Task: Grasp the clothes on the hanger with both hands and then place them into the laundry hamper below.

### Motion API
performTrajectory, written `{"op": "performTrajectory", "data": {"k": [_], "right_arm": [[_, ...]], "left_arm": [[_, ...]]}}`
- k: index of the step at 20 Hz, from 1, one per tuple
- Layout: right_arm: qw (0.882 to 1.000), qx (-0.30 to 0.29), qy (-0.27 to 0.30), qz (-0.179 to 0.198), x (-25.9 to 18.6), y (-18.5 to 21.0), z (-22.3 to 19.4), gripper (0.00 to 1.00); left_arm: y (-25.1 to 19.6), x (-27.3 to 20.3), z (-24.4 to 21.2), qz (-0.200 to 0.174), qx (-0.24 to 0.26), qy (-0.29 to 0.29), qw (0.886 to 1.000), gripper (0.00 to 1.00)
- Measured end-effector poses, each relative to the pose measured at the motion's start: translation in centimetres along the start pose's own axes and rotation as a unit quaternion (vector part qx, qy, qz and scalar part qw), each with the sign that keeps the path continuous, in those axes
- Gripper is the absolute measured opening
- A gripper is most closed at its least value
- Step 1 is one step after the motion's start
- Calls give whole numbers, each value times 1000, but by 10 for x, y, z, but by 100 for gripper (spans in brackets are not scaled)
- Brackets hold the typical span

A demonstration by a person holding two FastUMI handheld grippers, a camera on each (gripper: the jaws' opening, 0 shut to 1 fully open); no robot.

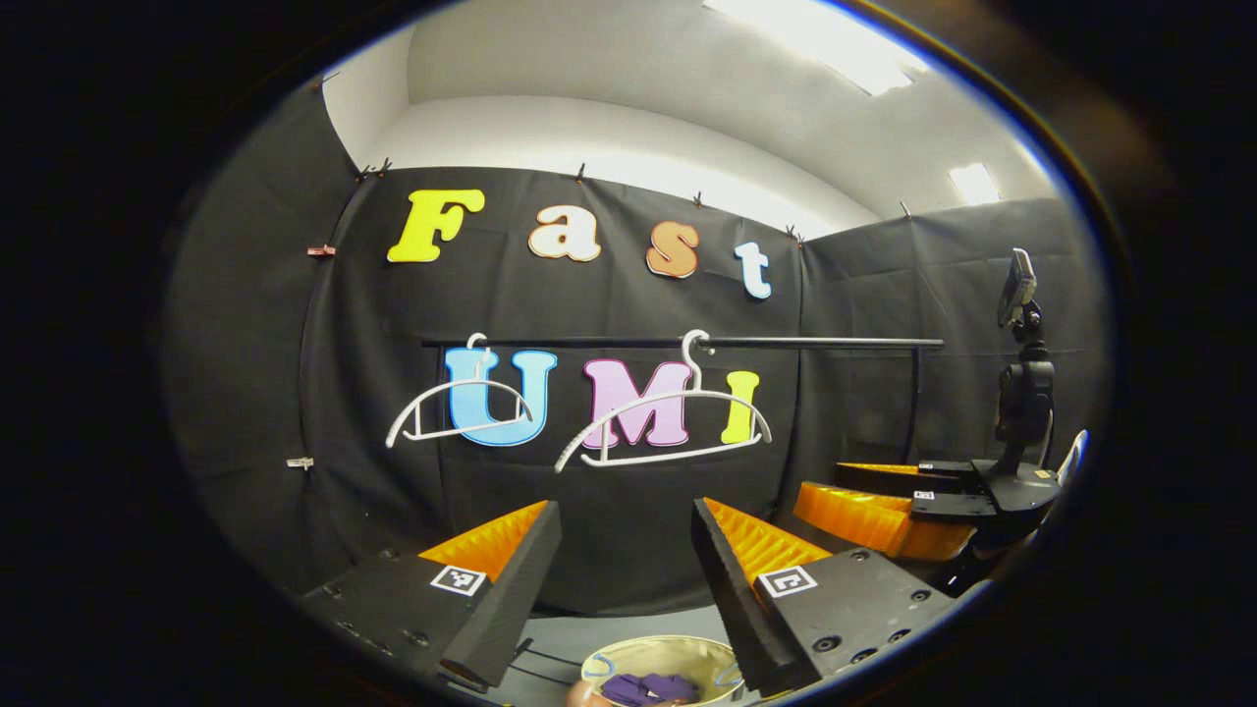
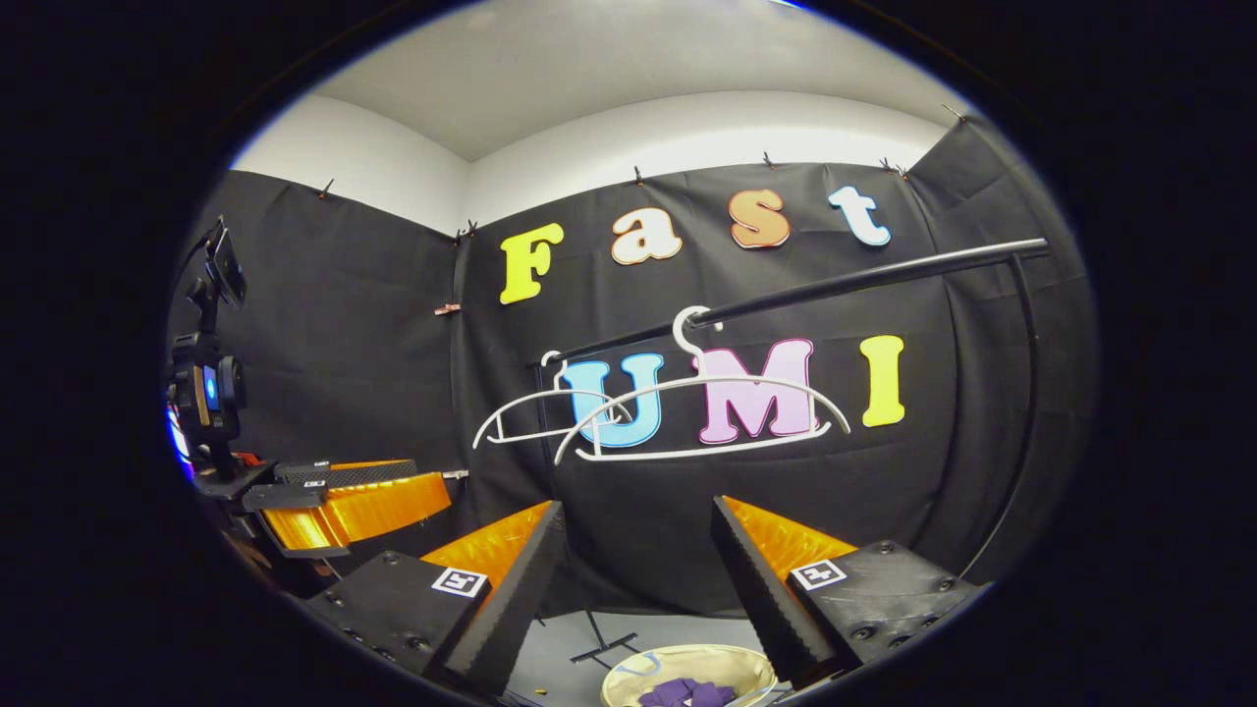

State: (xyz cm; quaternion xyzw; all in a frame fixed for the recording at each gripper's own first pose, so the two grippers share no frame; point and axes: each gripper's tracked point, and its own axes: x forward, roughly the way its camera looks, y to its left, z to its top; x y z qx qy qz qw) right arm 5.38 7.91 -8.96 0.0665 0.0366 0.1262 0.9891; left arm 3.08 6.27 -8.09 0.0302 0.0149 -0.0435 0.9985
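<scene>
Two bare white hangers (image 1: pixel 664 420) (image 1: pixel 462 407) hang on a black rail (image 1: pixel 815 342); in the right gripper view the same hangers (image 2: pixel 707 412) (image 2: pixel 550 417) and rail (image 2: pixel 884 275) appear. Below, a pale round hamper (image 1: pixel 678 650) (image 2: pixel 732 663) holds purple clothes (image 1: pixel 648 687) (image 2: pixel 683 693). My left gripper (image 1: pixel 614 599) is open above the hamper with nothing between its fingers. My right gripper (image 2: pixel 628 599) is open too, also above the hamper. The right gripper (image 1: pixel 884 511) appears at the right of the left gripper view; the left gripper (image 2: pixel 344 501) appears at the left of the right gripper view.
The rail's black stand has an upright (image 2: pixel 1021 393) at the right and a foot (image 2: pixel 604 643) on the grey floor (image 2: pixel 570 668) beside the hamper. Black cloth walls close the booth on three sides.
</scene>
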Motion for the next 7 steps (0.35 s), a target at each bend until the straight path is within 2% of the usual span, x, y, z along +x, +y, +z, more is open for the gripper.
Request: {"op": "performTrajectory", "data": {"k": [1, 2, 3, 7], "right_arm": [[1000, 1, -1, -2, 0, 0, 0, 96], [1000, 3, 1, -3, 0, 0, -1, 96], [1000, 3, 2, -5, 0, 0, -1, 96], [1000, 5, -3, -10, 0, -2, 4, 96]], "left_arm": [[-1, -4, 4, -3, -5, -3, 1000, 85], [-2, -7, 7, -5, -9, -6, 1000, 81], [-2, -9, 9, -6, -10, -8, 1000, 85], [0, -11, 12, -2, -5, -12, 1000, 86]]}}
